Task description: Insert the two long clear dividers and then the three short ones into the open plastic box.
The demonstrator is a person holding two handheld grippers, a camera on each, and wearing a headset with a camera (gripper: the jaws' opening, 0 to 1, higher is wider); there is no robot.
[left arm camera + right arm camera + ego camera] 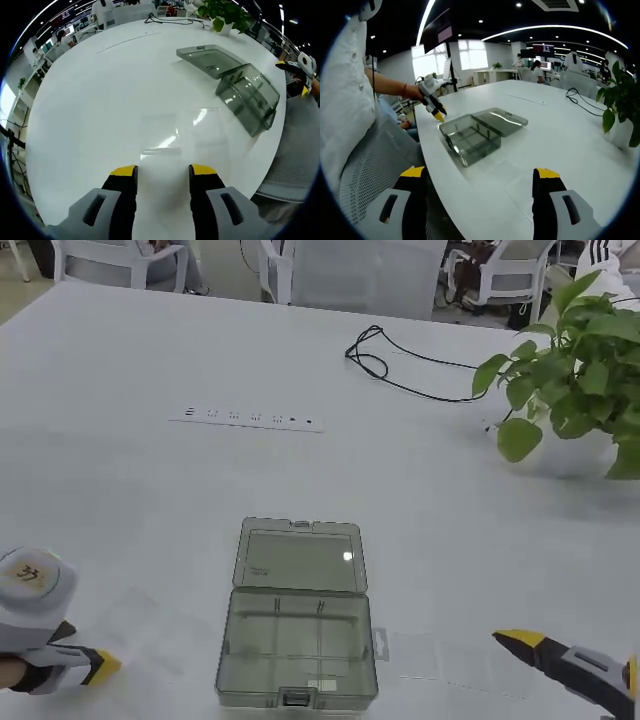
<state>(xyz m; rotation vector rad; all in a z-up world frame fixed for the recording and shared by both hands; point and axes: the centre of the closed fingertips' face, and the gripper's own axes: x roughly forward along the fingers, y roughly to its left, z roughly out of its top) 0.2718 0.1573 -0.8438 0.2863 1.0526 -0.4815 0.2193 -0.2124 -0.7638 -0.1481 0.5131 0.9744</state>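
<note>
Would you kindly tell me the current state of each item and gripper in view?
plastic box: open, resting on the table.
lid: folded back flat.
dividers by left gripper: lying flat, outside the box.
dividers by right gripper: lying flat, outside the box.
left gripper: open, fingers holding nothing.
right gripper: open, fingers holding nothing.

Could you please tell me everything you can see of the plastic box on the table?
The box is smoky grey see-through plastic, rectangular, resting open on the white table. Its lid lies flat behind the base, joined along a hinge. A small latch sits on the front wall. Faint straight lines cross its inside.
</note>
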